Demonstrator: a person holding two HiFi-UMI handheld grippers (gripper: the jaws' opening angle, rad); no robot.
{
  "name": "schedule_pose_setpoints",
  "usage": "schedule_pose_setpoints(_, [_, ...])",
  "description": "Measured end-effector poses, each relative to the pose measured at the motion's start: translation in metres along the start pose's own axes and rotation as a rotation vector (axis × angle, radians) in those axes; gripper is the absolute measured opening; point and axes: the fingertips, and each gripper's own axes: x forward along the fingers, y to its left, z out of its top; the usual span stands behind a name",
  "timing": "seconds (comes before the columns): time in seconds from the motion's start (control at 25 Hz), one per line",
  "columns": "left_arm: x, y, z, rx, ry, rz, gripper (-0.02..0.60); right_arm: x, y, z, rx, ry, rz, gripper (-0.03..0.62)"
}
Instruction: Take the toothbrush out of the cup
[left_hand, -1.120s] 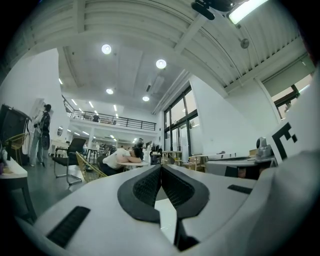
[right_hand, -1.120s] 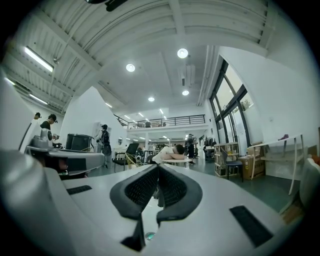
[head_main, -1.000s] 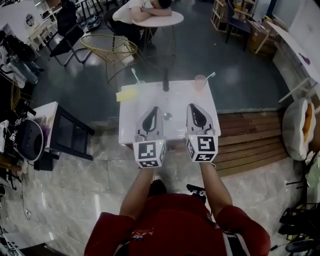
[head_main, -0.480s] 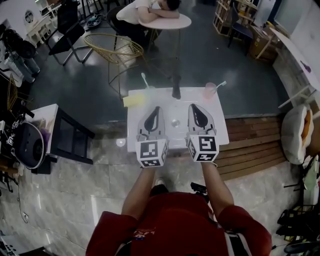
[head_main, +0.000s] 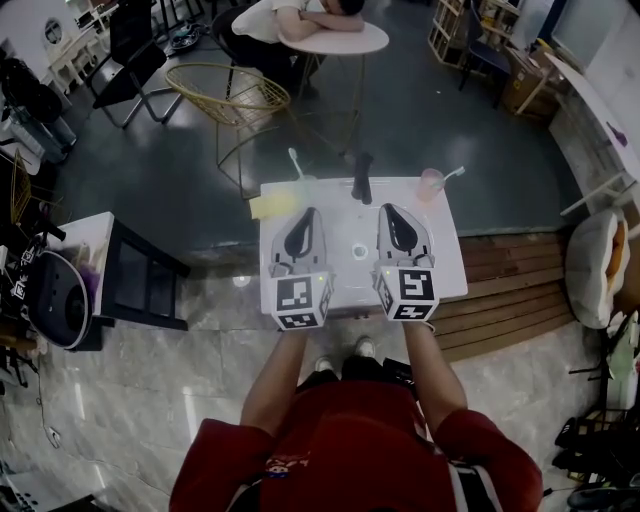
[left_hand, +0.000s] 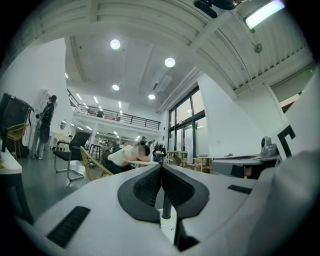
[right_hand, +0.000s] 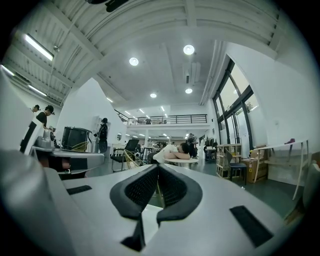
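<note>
A pink cup (head_main: 431, 186) stands at the far right corner of the white table (head_main: 445, 262), with a white toothbrush (head_main: 454, 173) leaning out of it to the right. At the far left edge, a second toothbrush (head_main: 294, 162) sticks up from a clear cup (head_main: 304, 184). My left gripper (head_main: 310, 213) and right gripper (head_main: 388, 208) hover side by side over the table's near half, both shut and empty, well short of either cup. In the left gripper view the jaws (left_hand: 161, 167) meet with nothing between them, and so do the right gripper (right_hand: 157, 167) jaws in their own view.
A black upright faucet-like post (head_main: 362, 177) stands at the table's far middle, a yellow pad (head_main: 267, 205) at its far left, a small round drain (head_main: 360, 251) in the centre. Beyond are a yellow wire chair (head_main: 228, 95) and a round table (head_main: 345, 40) with a person resting.
The table has come closer and lower in the head view; both grippers have advanced together from its near edge over its surface, still shut.
</note>
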Motion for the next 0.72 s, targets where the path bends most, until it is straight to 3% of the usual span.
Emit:
schedule_pose_setpoints(0.48, [0.076, 0.023, -0.018, 0.012, 0.043, 0.121, 0.029, 0.080, -0.041, -0.016, 0.021, 0.003, 0.083, 0.028])
schedule_pose_setpoints(0.72, [0.108, 0.031, -0.031, 0.055, 0.072, 0.184, 0.029, 0.111, -0.063, -0.030, 0.047, 0.015, 0.120, 0.028])
